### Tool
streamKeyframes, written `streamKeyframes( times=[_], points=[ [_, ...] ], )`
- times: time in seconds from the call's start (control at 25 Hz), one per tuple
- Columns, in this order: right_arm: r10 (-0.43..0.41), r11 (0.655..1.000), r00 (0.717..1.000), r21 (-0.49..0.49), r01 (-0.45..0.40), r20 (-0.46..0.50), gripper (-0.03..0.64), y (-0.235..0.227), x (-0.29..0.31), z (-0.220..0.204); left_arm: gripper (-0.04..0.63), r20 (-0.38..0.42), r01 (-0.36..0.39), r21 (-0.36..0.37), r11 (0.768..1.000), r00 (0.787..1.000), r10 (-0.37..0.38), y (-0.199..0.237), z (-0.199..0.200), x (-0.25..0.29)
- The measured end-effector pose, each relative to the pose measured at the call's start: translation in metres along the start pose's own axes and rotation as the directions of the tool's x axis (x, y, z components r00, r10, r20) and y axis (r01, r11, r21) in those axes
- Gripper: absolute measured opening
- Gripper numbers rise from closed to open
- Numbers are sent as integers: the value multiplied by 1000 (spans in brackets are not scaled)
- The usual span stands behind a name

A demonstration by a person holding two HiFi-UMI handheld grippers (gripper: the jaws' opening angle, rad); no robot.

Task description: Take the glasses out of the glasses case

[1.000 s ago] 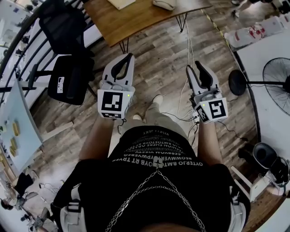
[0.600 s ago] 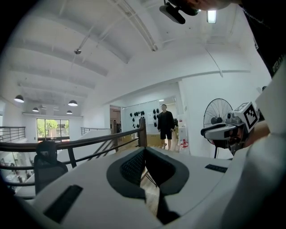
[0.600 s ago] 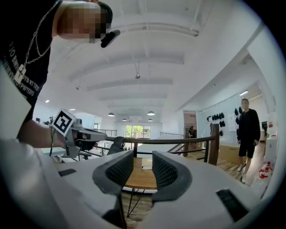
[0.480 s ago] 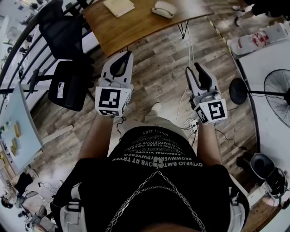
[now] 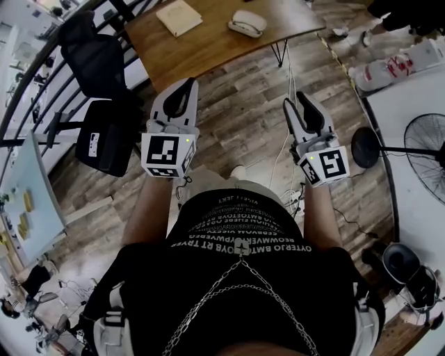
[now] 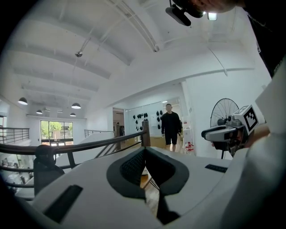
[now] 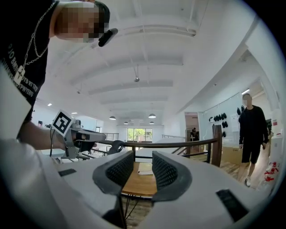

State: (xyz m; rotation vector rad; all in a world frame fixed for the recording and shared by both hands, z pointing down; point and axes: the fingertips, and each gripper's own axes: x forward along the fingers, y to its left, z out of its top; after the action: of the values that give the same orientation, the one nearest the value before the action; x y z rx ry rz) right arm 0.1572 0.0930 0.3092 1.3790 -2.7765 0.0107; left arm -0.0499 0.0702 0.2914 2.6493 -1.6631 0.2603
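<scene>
A white oval glasses case (image 5: pixel 247 22) lies shut on the wooden table (image 5: pixel 208 42) at the top of the head view, well ahead of both grippers. No glasses show. My left gripper (image 5: pixel 188 86) is held over the wood floor short of the table, its jaws touching at the tips with nothing between them (image 6: pixel 144 152). To its right, at about the same height, my right gripper (image 5: pixel 295 104) has a narrow gap between its pads and holds nothing. Through that gap in the right gripper view (image 7: pixel 143 157) I see the table top (image 7: pixel 134 184).
A beige book (image 5: pixel 179 15) lies on the table left of the case. A black office chair (image 5: pixel 103 90) stands at the left, a floor fan (image 5: pixel 425 135) at the right, and cables (image 5: pixel 281 156) run over the floor. A person (image 7: pixel 252 134) stands further off.
Both grippers have moved a little forward toward the table, and more of the table with the case has come into the head view. Jaw states look unchanged.
</scene>
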Motion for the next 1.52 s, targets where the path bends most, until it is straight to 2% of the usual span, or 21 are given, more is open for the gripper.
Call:
streamKeyframes(
  times=[0.28, 0.44, 0.76, 1.04, 1.2, 1.52],
  points=[
    [26, 1000, 1000, 7, -26, 8, 121, -1, 21, 0, 25, -40, -25, -11, 1000, 999, 25, 9, -12, -3],
    [17, 1000, 1000, 1, -17, 7, 121, -4, 31, -1, 25, -34, -21, -2, 1000, 999, 21, 13, -11, 4],
    [-13, 1000, 1000, 5, 13, -14, 121, -22, 51, -5, 25, -18, 15, 12, 1000, 1000, -15, 18, -5, 43],
    [-32, 999, 999, 10, 32, -31, 121, -32, 74, -7, 25, -29, -7, 1, 1000, 1000, 7, 45, -9, 67],
    [-44, 999, 998, 17, 45, -35, 121, -44, 85, -10, 25, -23, 9, 5, 1000, 1000, -9, 49, -7, 84],
    [-30, 999, 998, 18, 31, -49, 121, -58, 119, -10, 25, -23, 20, 11, 1000, 1000, -20, 65, -2, 121]
  ],
)
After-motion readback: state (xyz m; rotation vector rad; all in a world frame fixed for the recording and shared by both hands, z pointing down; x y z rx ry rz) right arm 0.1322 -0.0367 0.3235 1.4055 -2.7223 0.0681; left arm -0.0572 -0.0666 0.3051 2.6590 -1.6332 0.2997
